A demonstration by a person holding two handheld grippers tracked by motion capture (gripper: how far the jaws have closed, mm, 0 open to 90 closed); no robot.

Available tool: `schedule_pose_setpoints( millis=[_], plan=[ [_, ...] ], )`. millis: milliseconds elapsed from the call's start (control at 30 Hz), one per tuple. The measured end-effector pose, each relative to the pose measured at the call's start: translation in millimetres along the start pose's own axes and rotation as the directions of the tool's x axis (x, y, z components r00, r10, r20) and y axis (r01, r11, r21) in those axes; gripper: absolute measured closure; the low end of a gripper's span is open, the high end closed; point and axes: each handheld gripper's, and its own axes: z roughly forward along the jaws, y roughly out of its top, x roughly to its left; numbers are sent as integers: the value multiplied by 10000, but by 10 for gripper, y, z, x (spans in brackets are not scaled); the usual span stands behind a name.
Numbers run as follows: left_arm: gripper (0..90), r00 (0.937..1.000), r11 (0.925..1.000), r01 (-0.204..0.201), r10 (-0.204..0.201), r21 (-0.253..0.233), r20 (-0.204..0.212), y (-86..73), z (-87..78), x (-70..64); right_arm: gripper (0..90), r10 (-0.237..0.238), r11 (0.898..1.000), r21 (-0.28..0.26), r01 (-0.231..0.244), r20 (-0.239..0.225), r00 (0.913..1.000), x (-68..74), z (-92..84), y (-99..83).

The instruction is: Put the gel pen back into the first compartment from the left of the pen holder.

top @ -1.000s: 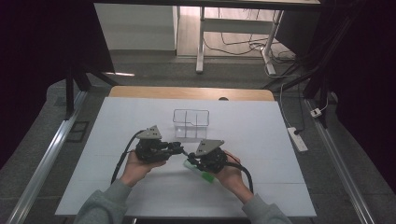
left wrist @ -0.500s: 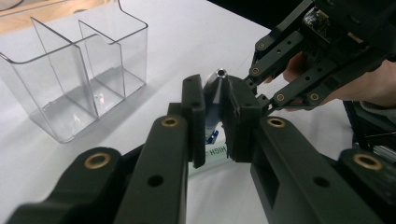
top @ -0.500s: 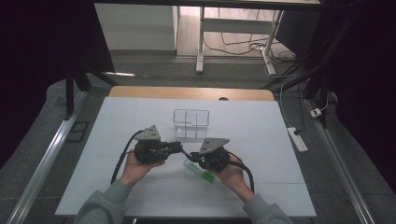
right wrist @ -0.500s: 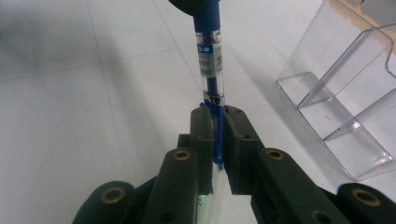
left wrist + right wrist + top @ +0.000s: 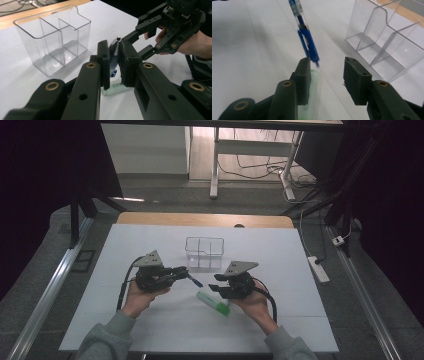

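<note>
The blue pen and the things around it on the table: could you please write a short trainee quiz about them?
1. True or false: the left tongs are shut on the blue pen.
2. How many compartments does the clear organizer have?
3. Which lies flat on the table? A) the blue pen B) the green marker C) the clear organizer

Key: 1 true. 2 three, all empty. 3 B; it lies below the right tongs, whose jaws have just been opening with nothing between them.
</note>
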Motion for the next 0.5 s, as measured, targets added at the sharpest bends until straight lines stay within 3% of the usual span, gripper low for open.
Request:
schedule_pose_setpoints(
  millis=[500],
  plan=[
    [791, 9996, 9989, 88, -100, -461, -268, 43, -179, 71, 518, 560, 9984, -10, -560, 426, 9975, -122, -189, -136]
  ],
)
